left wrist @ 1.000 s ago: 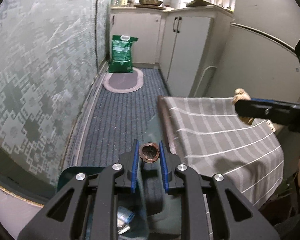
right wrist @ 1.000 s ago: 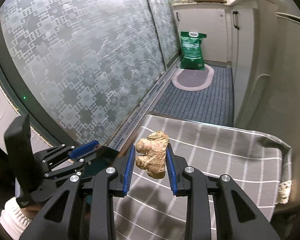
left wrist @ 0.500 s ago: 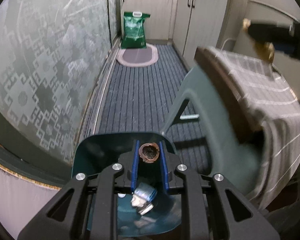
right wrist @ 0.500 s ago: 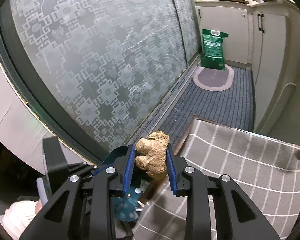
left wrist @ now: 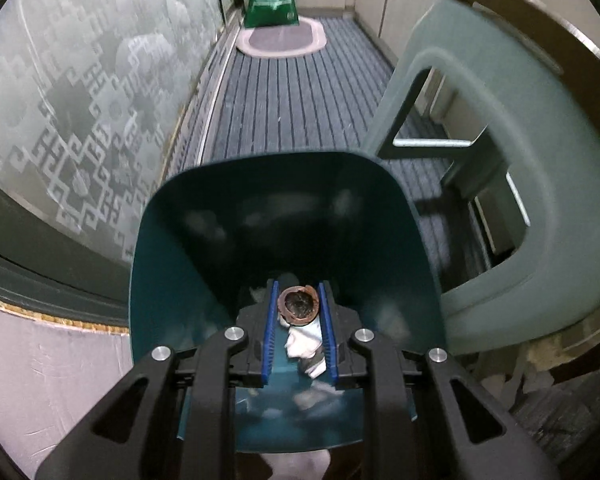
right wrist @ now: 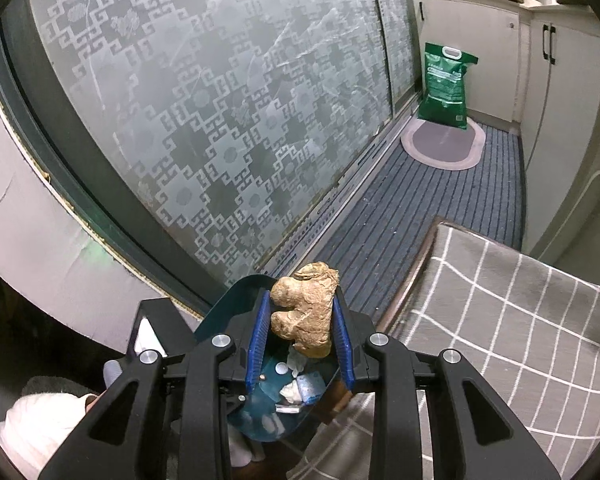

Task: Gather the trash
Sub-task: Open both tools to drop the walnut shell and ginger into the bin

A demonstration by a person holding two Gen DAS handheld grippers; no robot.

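Note:
My left gripper is shut on a brown walnut shell half and holds it inside the opening of a teal trash bin, above white paper scraps. My right gripper is shut on a knobby piece of ginger and holds it above the same teal bin, where wrappers and tissue lie on the bottom. The left gripper's body shows beside the bin.
A grey-green plastic stool stands right of the bin. A table with a grey checked cloth is at the right. A frosted glass door runs along the left. A green bag and an oval mat lie on the striped carpet.
My left gripper dropped from table height down into the bin with the walnut shell. My right gripper carried the ginger leftwards off the table to above the bin.

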